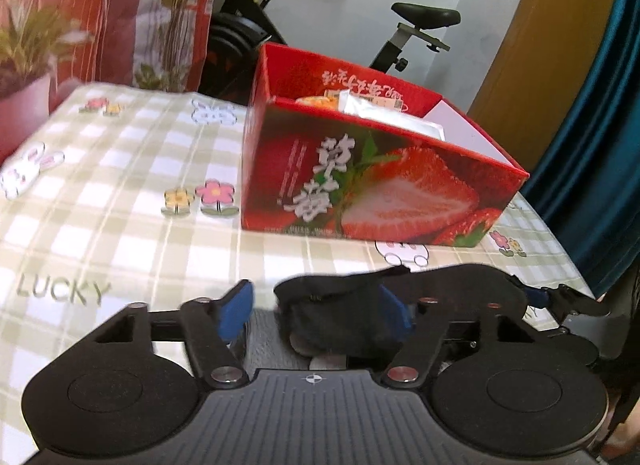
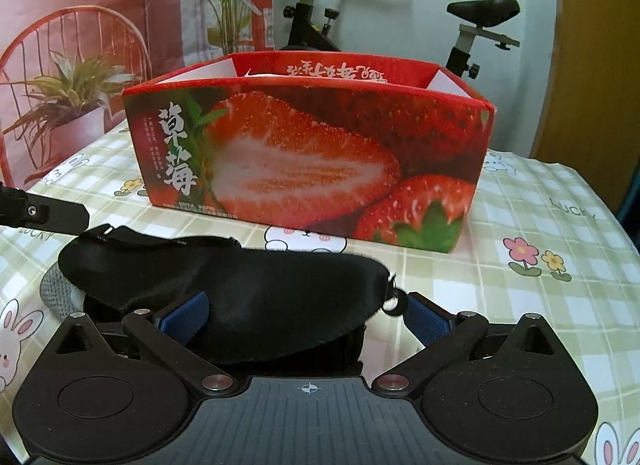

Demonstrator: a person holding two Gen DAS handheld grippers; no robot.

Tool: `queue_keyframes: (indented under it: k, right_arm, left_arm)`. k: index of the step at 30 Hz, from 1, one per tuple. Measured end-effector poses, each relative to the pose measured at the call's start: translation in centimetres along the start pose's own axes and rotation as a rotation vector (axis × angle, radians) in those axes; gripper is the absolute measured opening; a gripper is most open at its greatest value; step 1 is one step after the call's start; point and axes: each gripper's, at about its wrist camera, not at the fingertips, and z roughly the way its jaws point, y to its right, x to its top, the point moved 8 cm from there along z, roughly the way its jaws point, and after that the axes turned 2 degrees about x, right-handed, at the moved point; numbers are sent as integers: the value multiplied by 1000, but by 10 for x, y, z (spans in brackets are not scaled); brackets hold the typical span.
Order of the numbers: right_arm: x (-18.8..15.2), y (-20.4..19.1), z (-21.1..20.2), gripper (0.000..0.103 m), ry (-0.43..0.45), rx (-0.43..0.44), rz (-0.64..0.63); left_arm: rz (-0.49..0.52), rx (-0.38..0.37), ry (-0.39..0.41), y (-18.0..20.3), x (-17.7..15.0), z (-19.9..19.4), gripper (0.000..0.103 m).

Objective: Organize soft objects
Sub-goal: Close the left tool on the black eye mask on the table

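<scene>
Black fabric, an eye mask [image 2: 256,297], lies between your right gripper [image 2: 306,315] fingers, which stand apart; your left gripper [image 1: 316,315] is spread too, the mask over one finger. "LUCKY" marks the tablecloth [image 1: 120,233]. Only the left view shows white packets [image 1: 384,117] inside the strawberry box [image 2: 312,157].

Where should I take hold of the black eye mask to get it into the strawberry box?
Probably grip the black eye mask across its padded middle, coming from the near side. It lies flat and limp between the open right gripper fingers, so an end would droop; the thin strap trails toward the red strawberry box. The left gripper, also open, sits at the mask's other end.
</scene>
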Motion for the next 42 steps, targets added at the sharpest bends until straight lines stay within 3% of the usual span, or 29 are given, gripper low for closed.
queue_keyframes:
  k: [5, 10, 13, 15, 18, 24, 29, 36, 42]
  right_arm:
    - [-5, 1, -2, 102, 33, 3, -17]
    - [-9, 1, -1, 102, 65, 6, -30]
    - [-10, 1, -1, 102, 72, 10, -32]
    - [-10, 2, -1, 102, 70, 16, -25]
    - [-11, 2, -2, 102, 68, 21, -18]
    - [-10, -1, -7, 102, 72, -2, -30]
    - [-3, 0, -11, 102, 75, 32, -1]
    - [4, 4, -13, 89, 60, 116, 85]
    - [15, 16, -22, 78, 96, 119, 152]
  left_arm:
    - [-38, -19, -13, -3, -13, 3, 53]
    - [-62, -43, -11, 1, -15, 8, 51]
    - [-61, -41, -18, 4, -18, 15, 39]
    - [-59, -39, -9, 3, -19, 16, 22]
    - [-68, -47, 23, 0, -19, 13, 15]
    - [-49, -77, 76, 2, -19, 2, 13]
    - [-24, -80, 107, 2, -19, -1, 13]
    - [-2, -80, 111, -1, -20, 0, 13]
    - [23, -77, 113, 0, -21, 0, 13]
